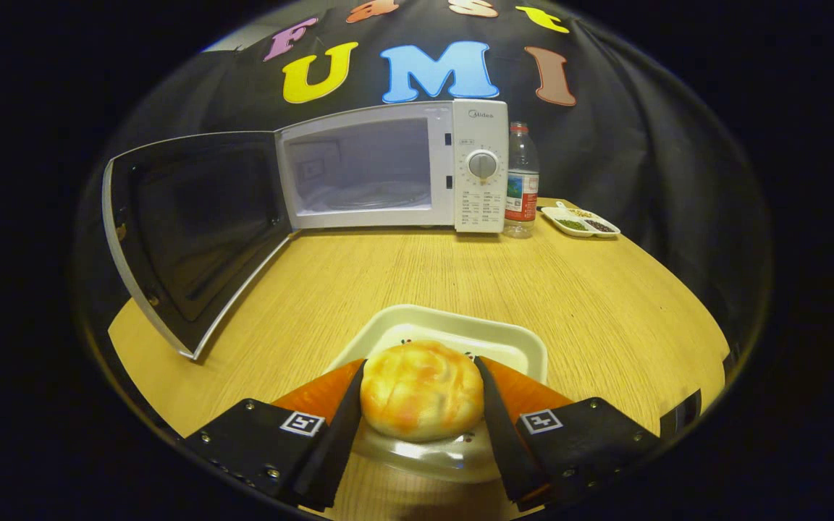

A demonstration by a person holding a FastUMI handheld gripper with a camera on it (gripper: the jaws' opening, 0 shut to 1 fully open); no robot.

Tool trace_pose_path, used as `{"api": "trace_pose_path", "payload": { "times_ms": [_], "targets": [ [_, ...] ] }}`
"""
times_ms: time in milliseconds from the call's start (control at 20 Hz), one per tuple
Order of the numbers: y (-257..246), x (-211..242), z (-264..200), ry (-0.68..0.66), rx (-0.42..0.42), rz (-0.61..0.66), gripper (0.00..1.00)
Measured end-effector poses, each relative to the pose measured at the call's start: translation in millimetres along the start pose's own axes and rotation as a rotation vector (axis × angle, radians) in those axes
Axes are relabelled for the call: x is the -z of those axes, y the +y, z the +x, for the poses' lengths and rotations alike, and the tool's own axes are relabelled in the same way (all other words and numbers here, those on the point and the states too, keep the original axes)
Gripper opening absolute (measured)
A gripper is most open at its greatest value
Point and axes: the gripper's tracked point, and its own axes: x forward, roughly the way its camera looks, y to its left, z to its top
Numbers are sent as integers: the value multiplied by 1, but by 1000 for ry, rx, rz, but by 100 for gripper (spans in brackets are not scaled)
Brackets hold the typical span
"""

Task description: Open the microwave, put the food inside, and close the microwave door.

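A round golden bun [420, 389] sits between my two fingers, and both press on its sides, so my gripper [420, 376] is shut on it. Under the bun lies a white square plate [460, 329] on the wooden table [402, 268]. Beyond the plate, at the table's back, stands a white microwave [481, 166]. Its door [189, 224] is swung wide open to the left. The empty cavity [363, 170] with its glass turntable shows inside.
A clear water bottle [522, 181] stands right beside the microwave's control panel. To its right a white divided dish [580, 222] holds seasonings. Black cloth hangs behind the table. Bare wood lies between the plate and the microwave.
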Motion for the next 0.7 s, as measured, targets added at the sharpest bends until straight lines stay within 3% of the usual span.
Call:
{"api": "trace_pose_path", "payload": {
  "times_ms": [350, 700],
  "targets": [
    [31, -78, -17, -151, -63, -38, 83],
    [66, -128, 11, -162, -106, -42, 83]
  ]
}}
